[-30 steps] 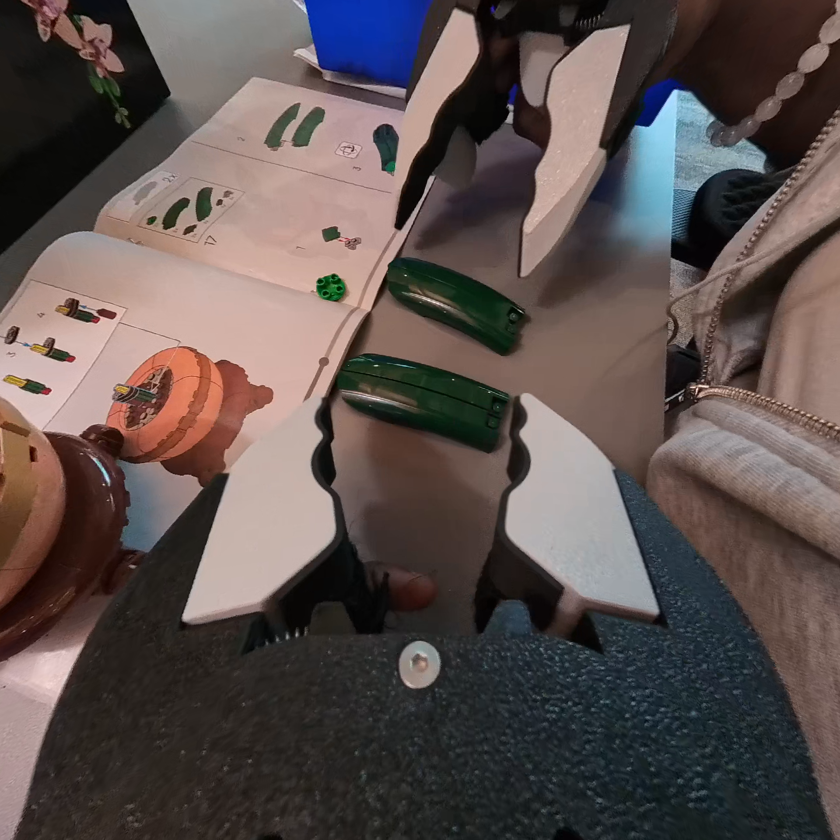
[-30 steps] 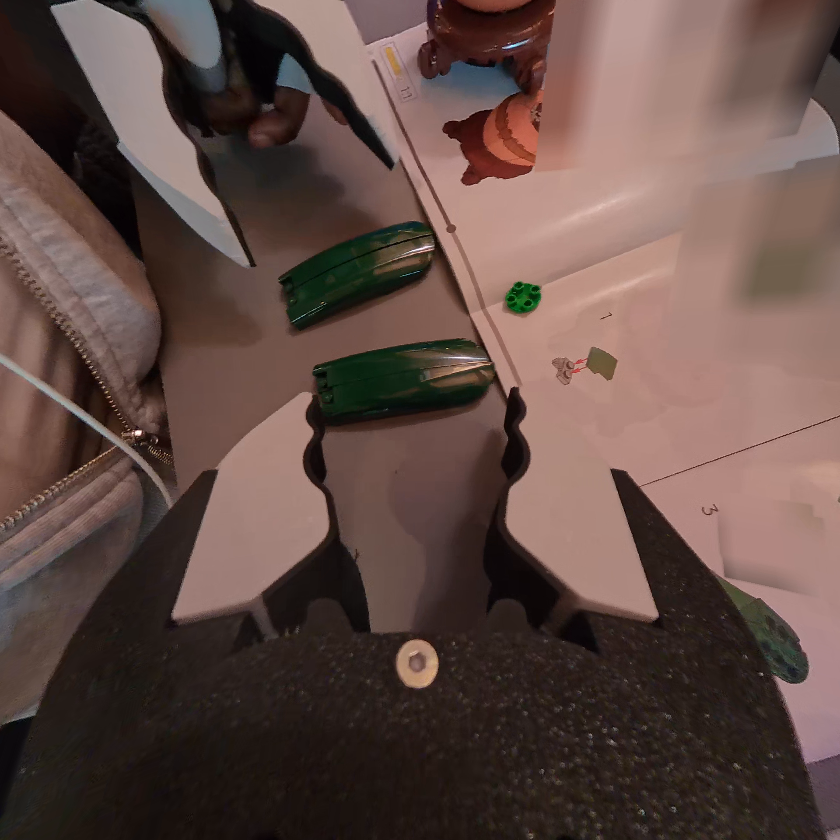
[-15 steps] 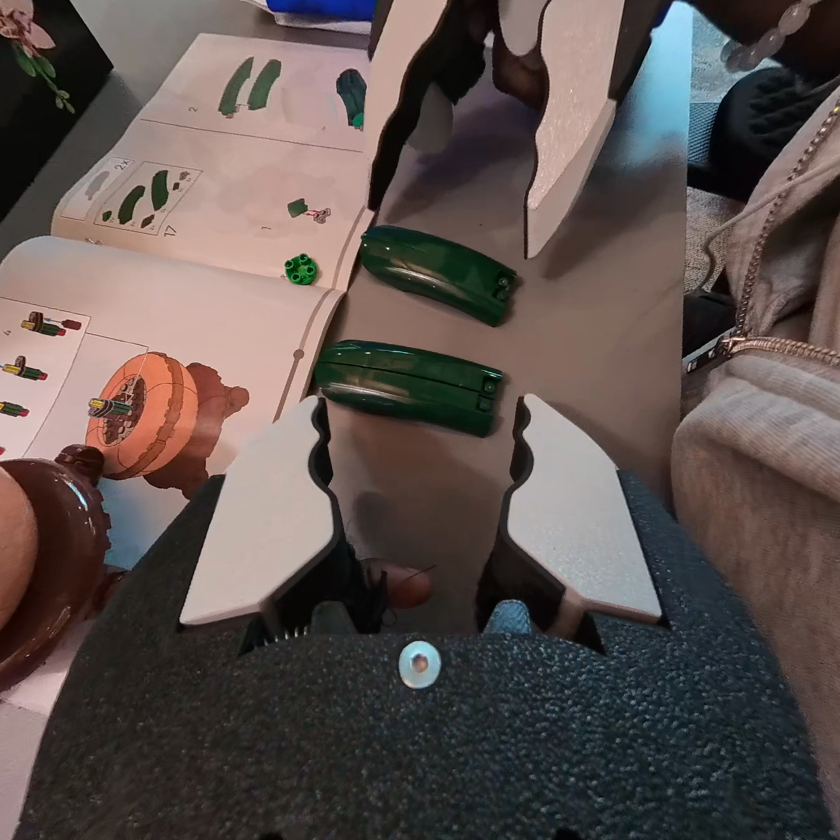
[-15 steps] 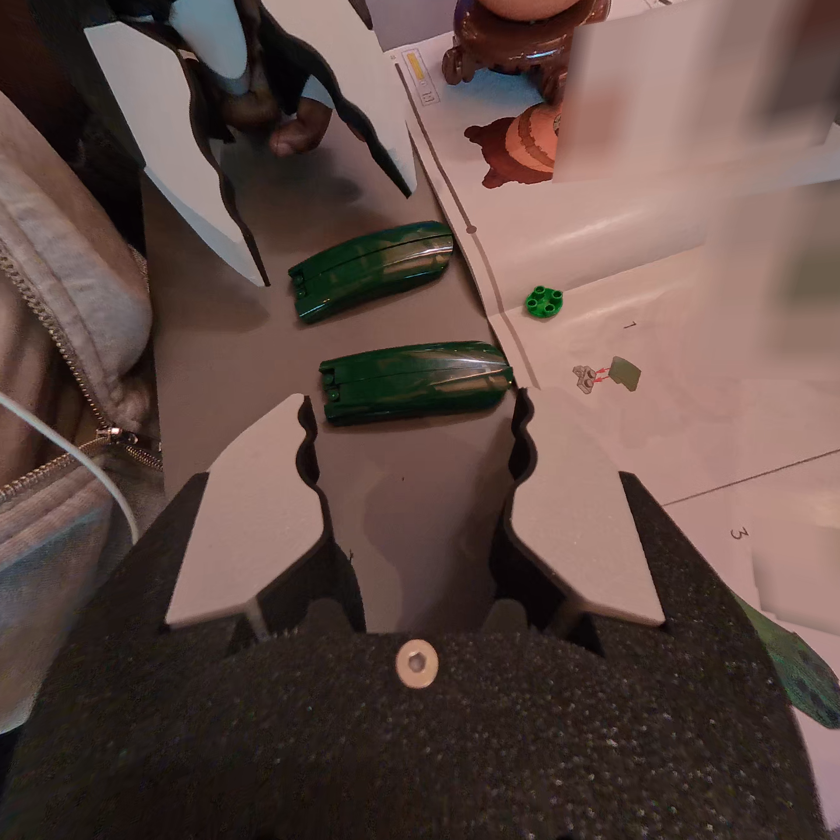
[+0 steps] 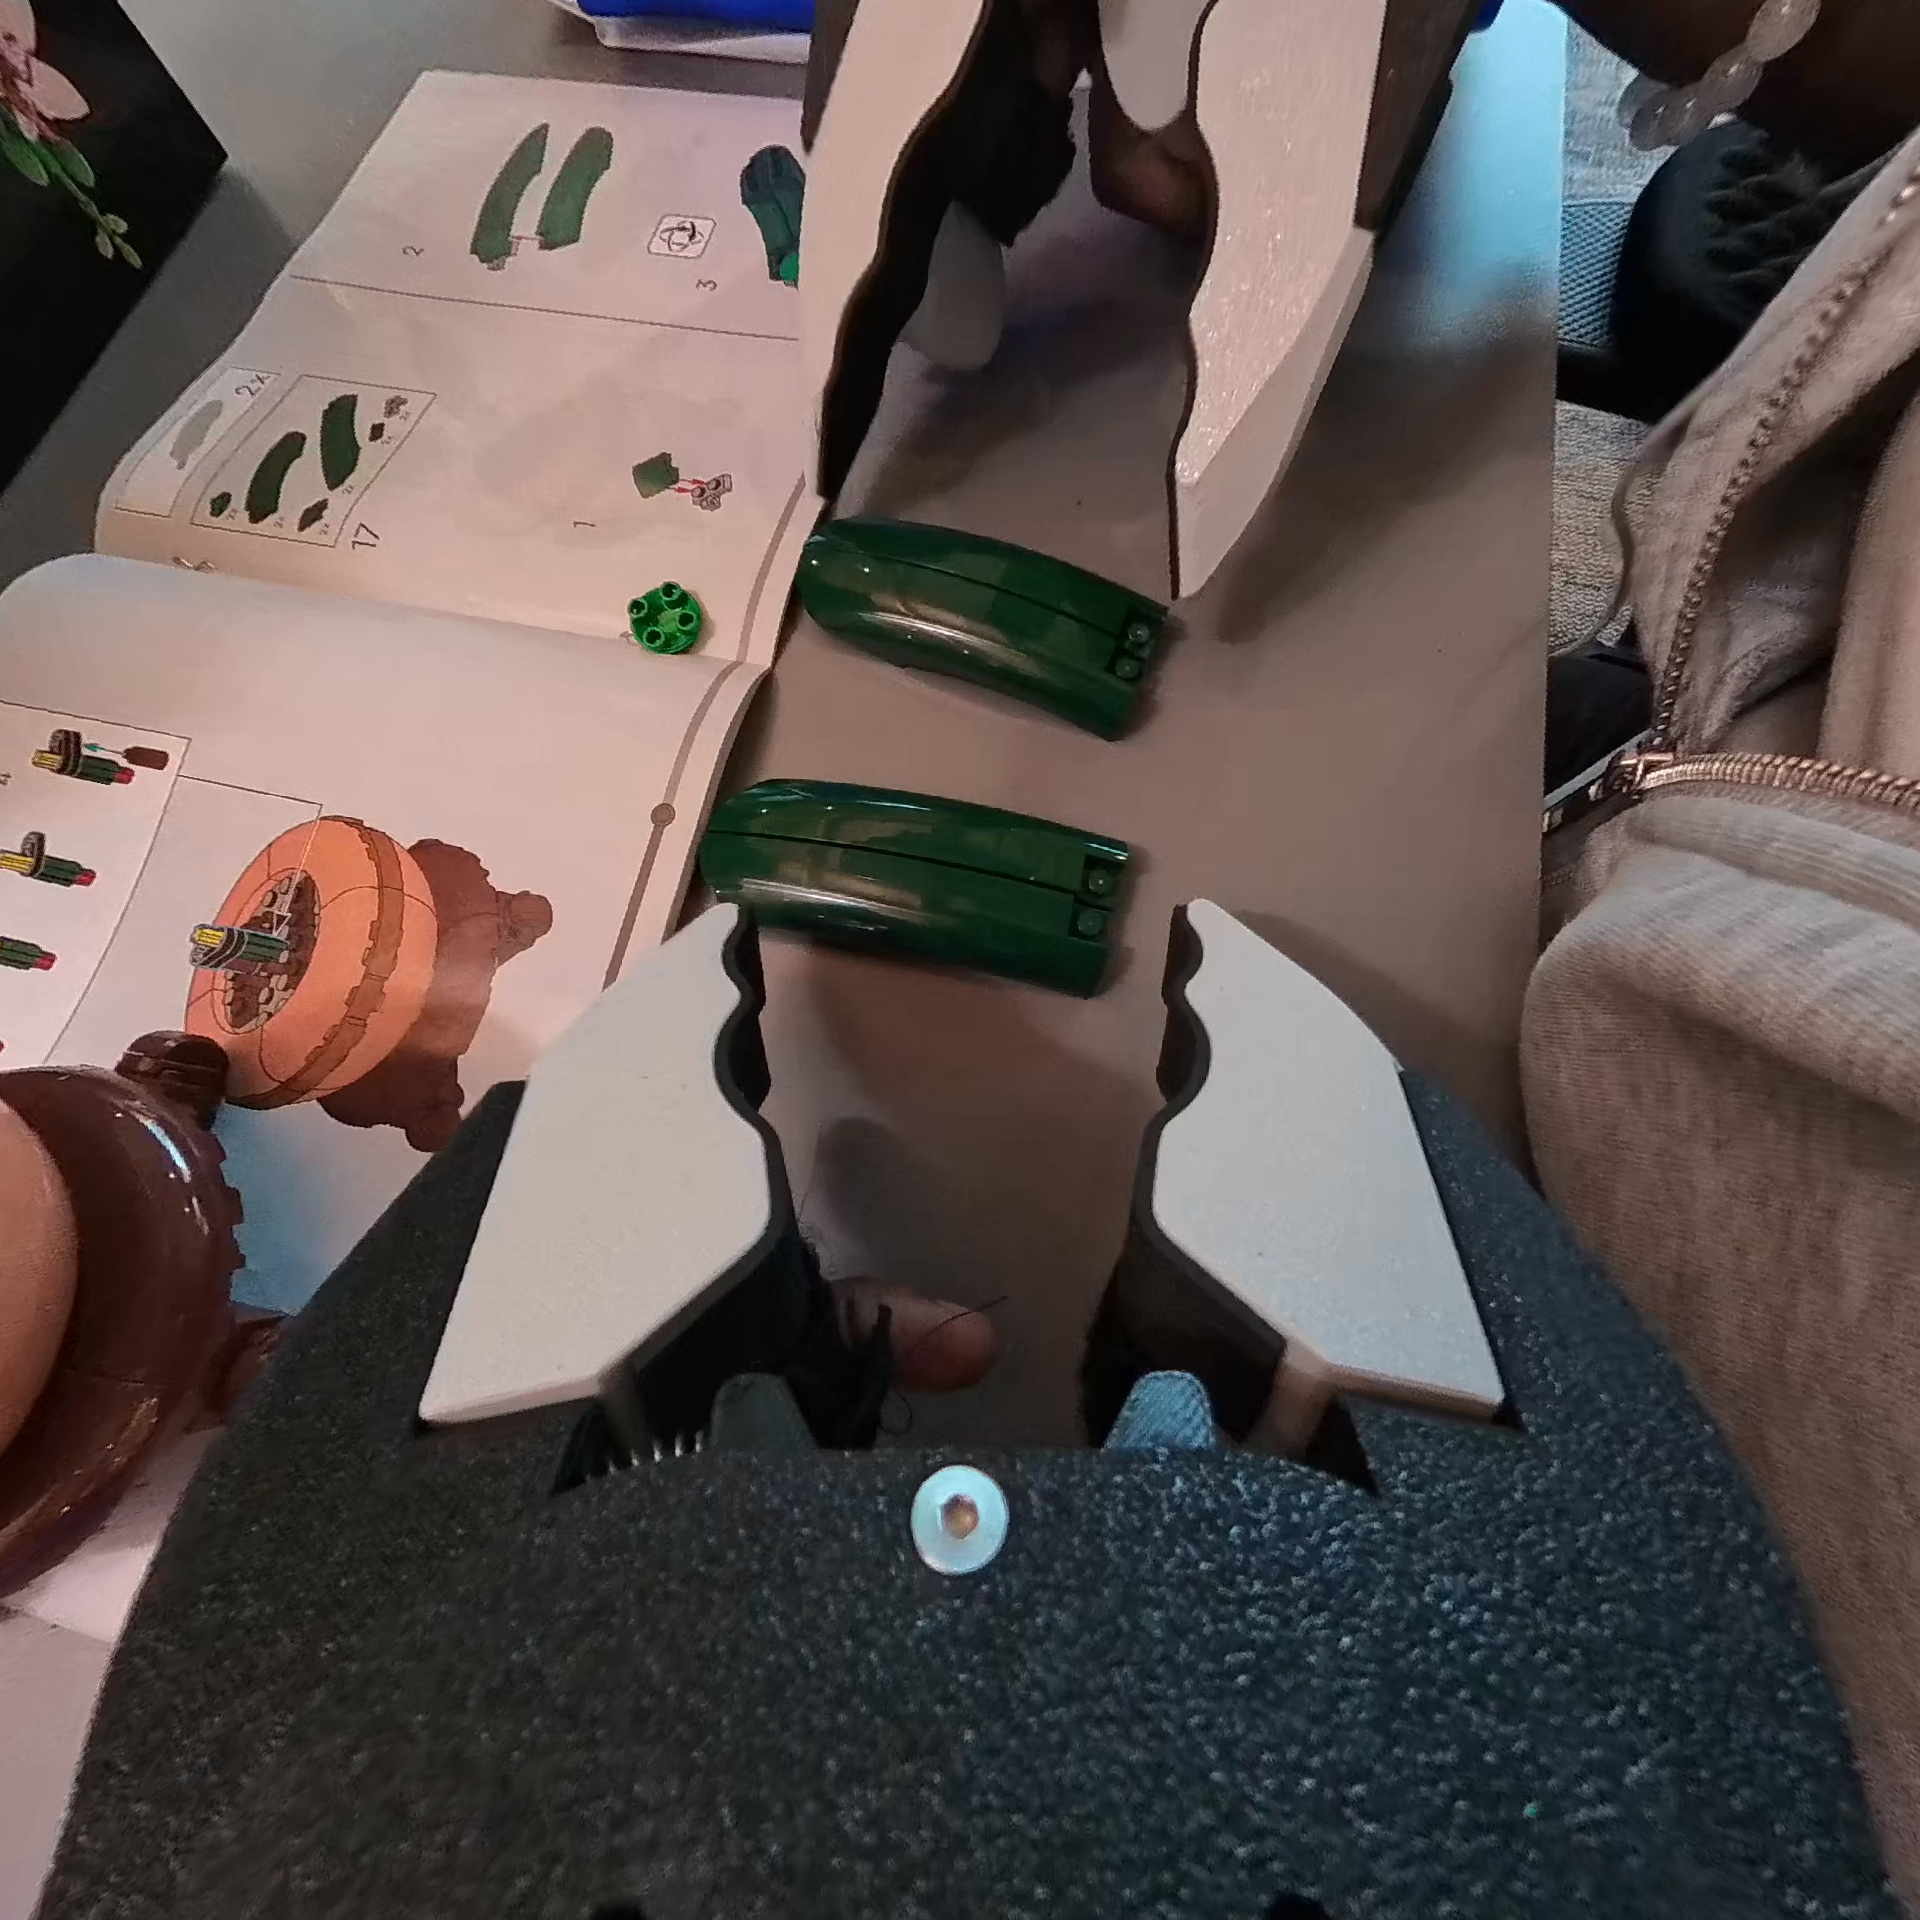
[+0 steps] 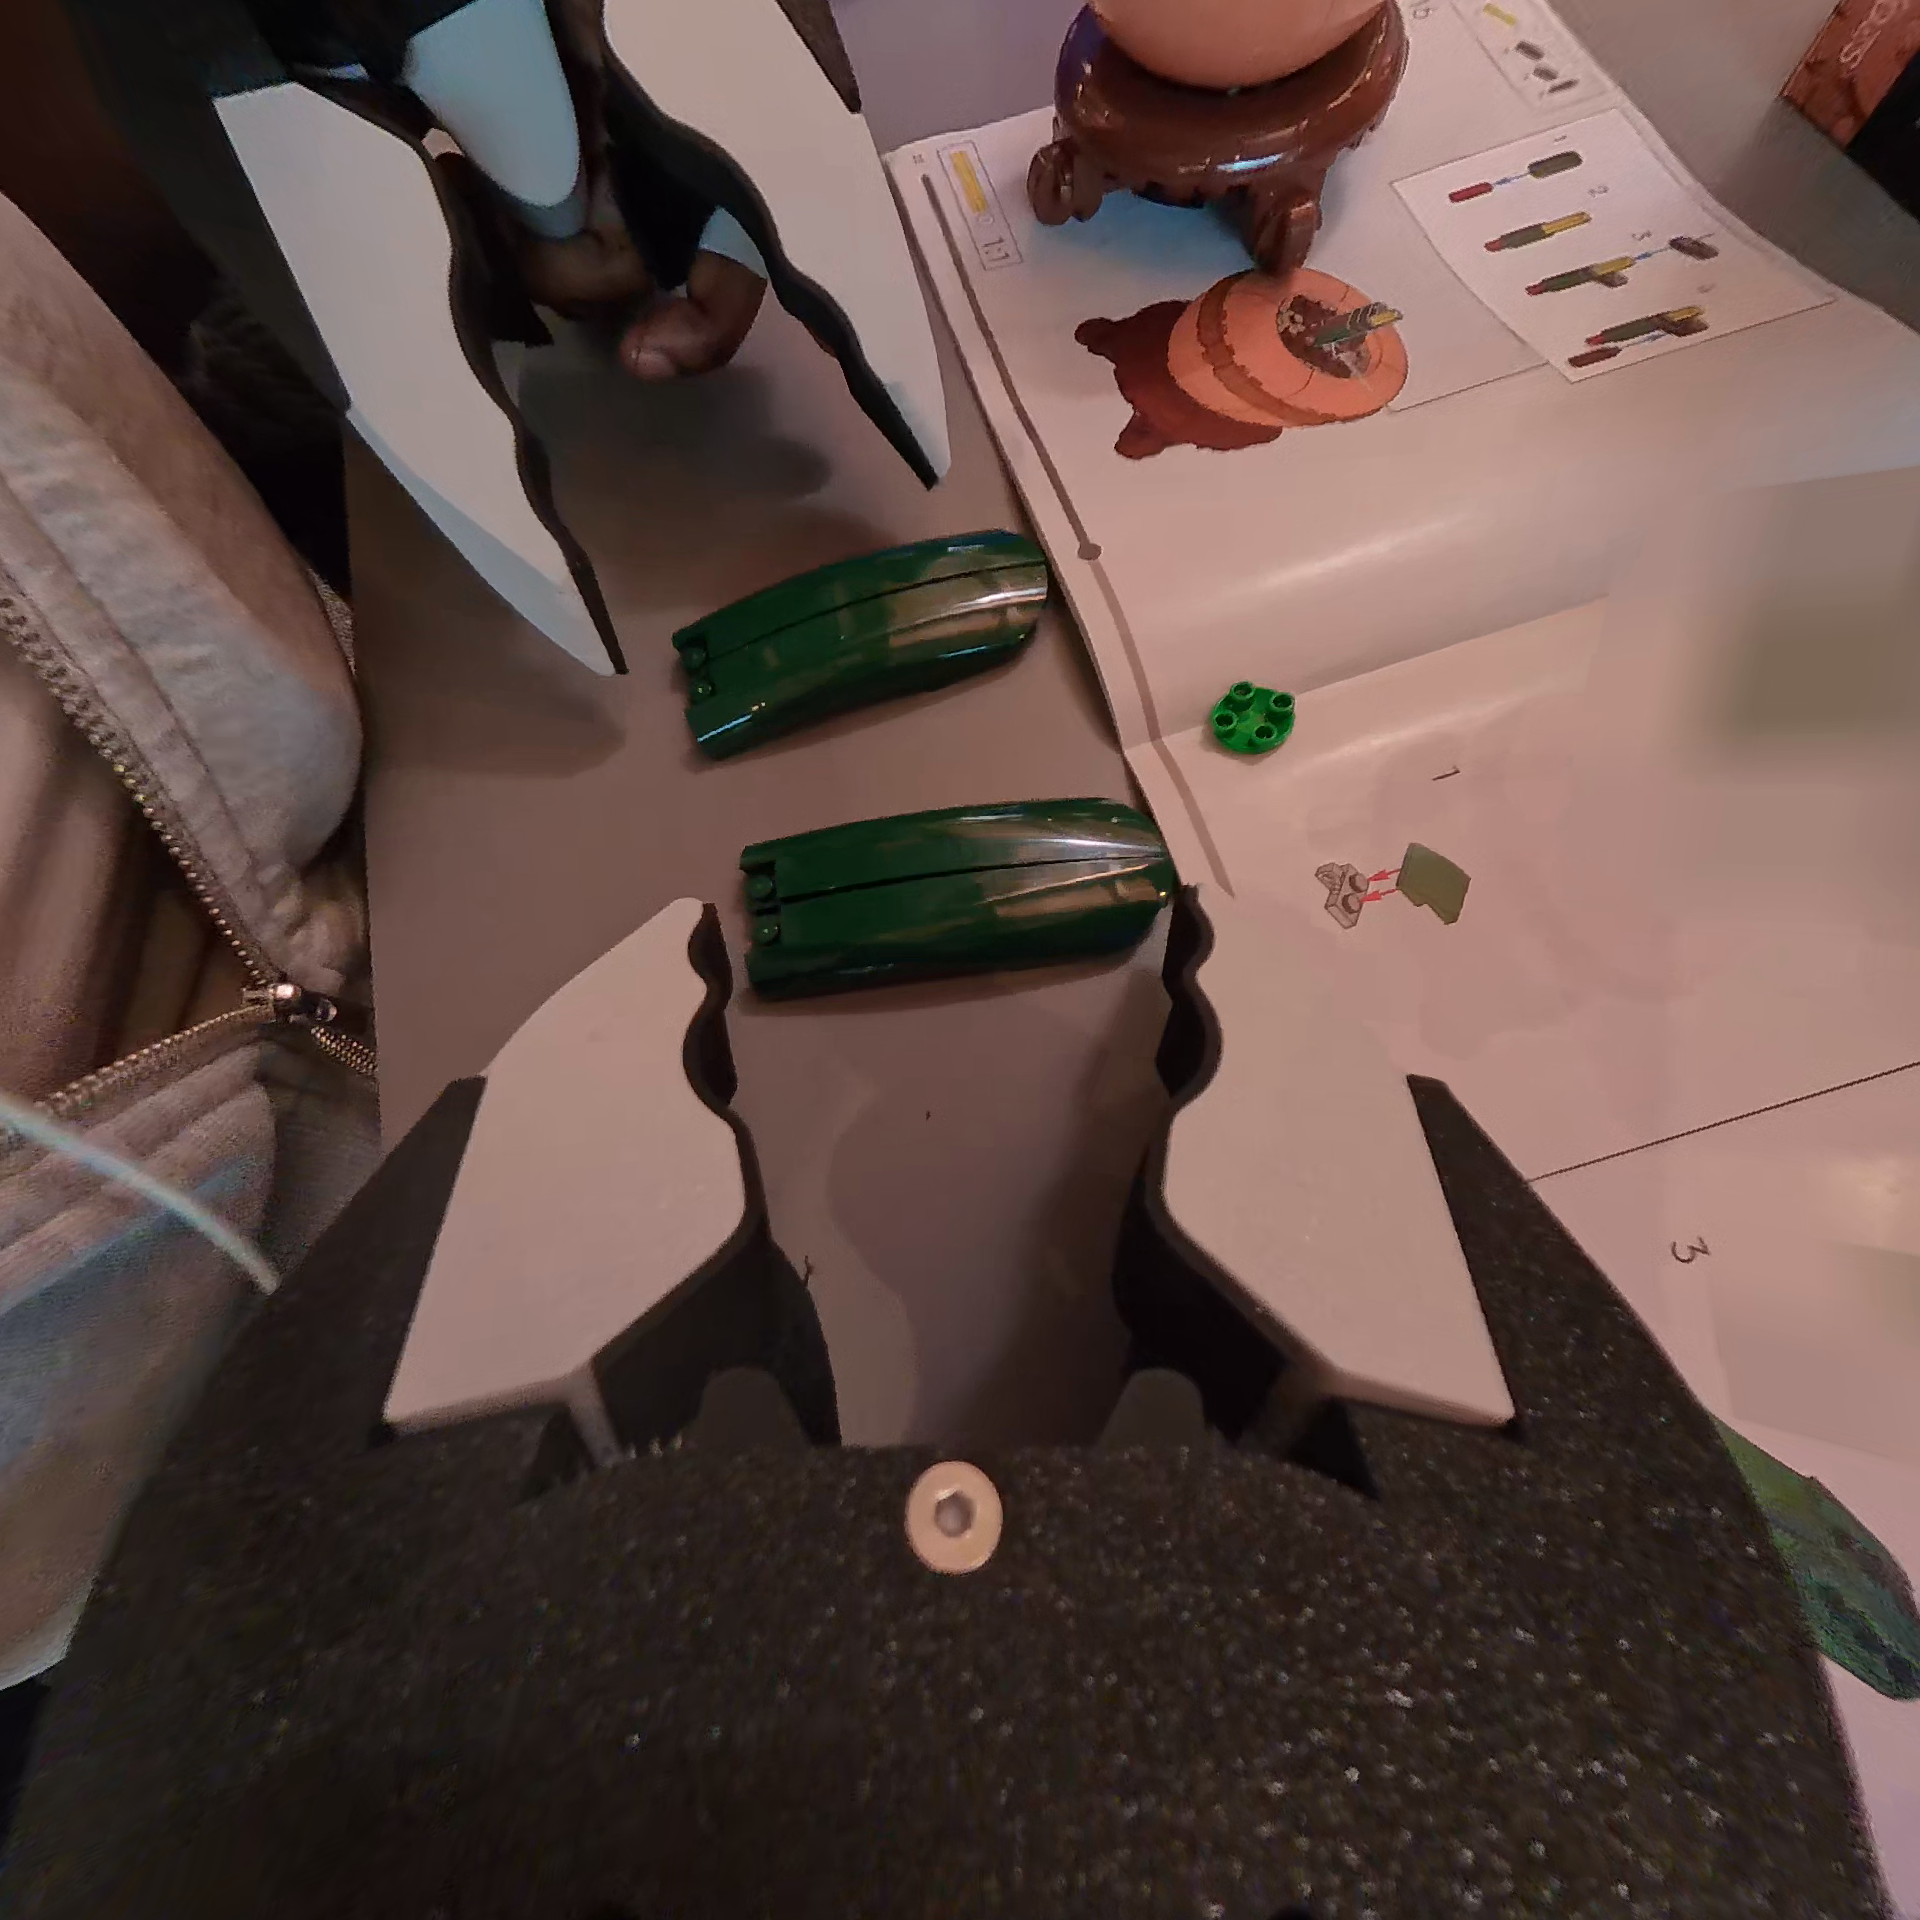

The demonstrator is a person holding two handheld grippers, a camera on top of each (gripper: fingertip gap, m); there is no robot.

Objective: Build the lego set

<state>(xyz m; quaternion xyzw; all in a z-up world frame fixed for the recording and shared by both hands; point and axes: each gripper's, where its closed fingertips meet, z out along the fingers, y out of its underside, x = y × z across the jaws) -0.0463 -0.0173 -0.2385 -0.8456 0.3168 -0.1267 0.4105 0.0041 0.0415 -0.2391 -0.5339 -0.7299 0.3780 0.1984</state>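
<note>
Two dark green curved leaf pieces lie side by side on the grey table. My left gripper (image 5: 961,914) is open and empty, its fingertips on either side of the nearer leaf (image 5: 914,883). My right gripper (image 5: 1013,530) faces it, open, tips just behind the other leaf (image 5: 977,623). In the right wrist view, my right gripper (image 6: 940,904) straddles its near leaf (image 6: 956,894), and the left gripper (image 6: 769,571) hangs open by the far leaf (image 6: 862,634). A small bright green round plate (image 5: 665,618) (image 6: 1252,717) sits on the booklet.
The open instruction booklet (image 5: 468,416) (image 6: 1558,831) covers the table beside the leaves. A brown pot stand with a tan pot (image 5: 104,1247) (image 6: 1216,135) stands on it. A person's beige zip jacket (image 5: 1714,1039) (image 6: 125,727) presses against the table edge. A black box (image 5: 62,156) lies far left. It is some 5 cm from my right tips to the small bright green round plate (image 6: 1252,717). My left wrist view (image 5: 660,610) looks at it from another angle.
Both grippers stay open and shift only slightly over the leaves. The right wrist view now takes in more of the pot stand and booklet. The leaves and round plate have not moved.
</note>
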